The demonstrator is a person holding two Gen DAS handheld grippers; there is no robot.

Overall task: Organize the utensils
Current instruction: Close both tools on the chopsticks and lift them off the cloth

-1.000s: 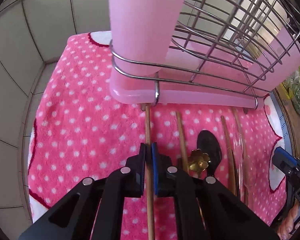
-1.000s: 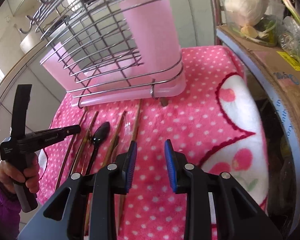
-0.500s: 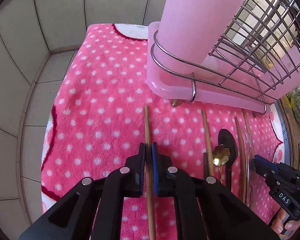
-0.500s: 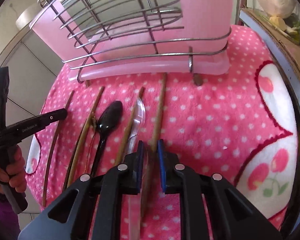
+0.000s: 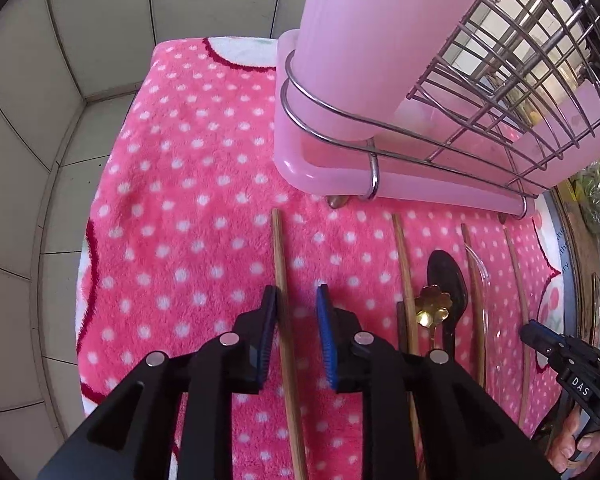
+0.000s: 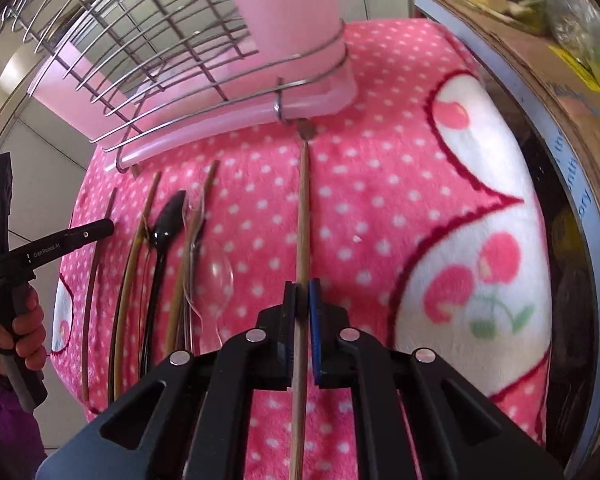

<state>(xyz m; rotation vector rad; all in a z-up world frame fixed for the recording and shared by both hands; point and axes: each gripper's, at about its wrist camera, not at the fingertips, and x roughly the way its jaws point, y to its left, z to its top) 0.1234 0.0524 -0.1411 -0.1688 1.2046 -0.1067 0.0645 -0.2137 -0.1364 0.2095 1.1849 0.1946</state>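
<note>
Ahead of the black left gripper (image 5: 296, 300) with its blue pads (image 5: 326, 320), a hot-pink towel (image 5: 188, 208) carries white polka dots, a dark red scalloped line and cherry motifs (image 6: 480, 276); beyond stands a pale pink drainer tray (image 5: 324, 172) under silver wire, with a light brown chopstick (image 5: 280, 248), black spoon (image 5: 446, 276) and gold flower-headed spoon (image 5: 432, 306) nearby

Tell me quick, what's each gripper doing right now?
Left gripper: jaws opening, wooden chopstick lying between them, not clamped.
Right gripper: shut on another wooden chopstick.
</note>
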